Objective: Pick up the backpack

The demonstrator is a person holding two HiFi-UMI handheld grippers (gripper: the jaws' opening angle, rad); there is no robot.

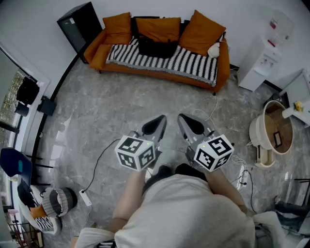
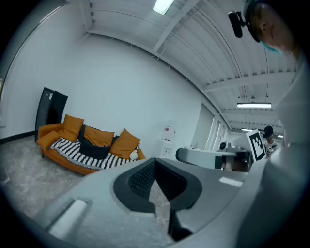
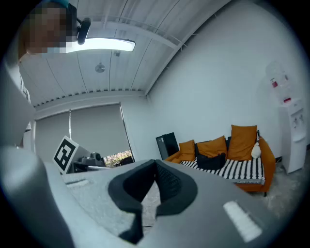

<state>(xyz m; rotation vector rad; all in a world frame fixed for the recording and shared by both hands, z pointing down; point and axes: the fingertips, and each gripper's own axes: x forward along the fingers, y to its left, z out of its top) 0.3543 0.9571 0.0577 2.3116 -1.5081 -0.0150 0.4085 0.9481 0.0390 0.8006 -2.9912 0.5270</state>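
Black soft backpack (image 1: 157, 47): is lodged against the cushions of the orange sofa with striped cover (image 1: 99, 52), well apart from both grippers; left gripper (image 1: 159, 120) and right gripper (image 1: 182, 118) are kept closed on nothing; approach, grasp and lift are judged outstanding

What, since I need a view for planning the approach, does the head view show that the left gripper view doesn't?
Head view only: the cable on the floor, the round beige tub, and the left gripper and right gripper seen from above. Left gripper view only: the ceiling light, and that gripper's jaws shut, empty. Both: the black backpack on the orange sofa, the black cabinet beside it.
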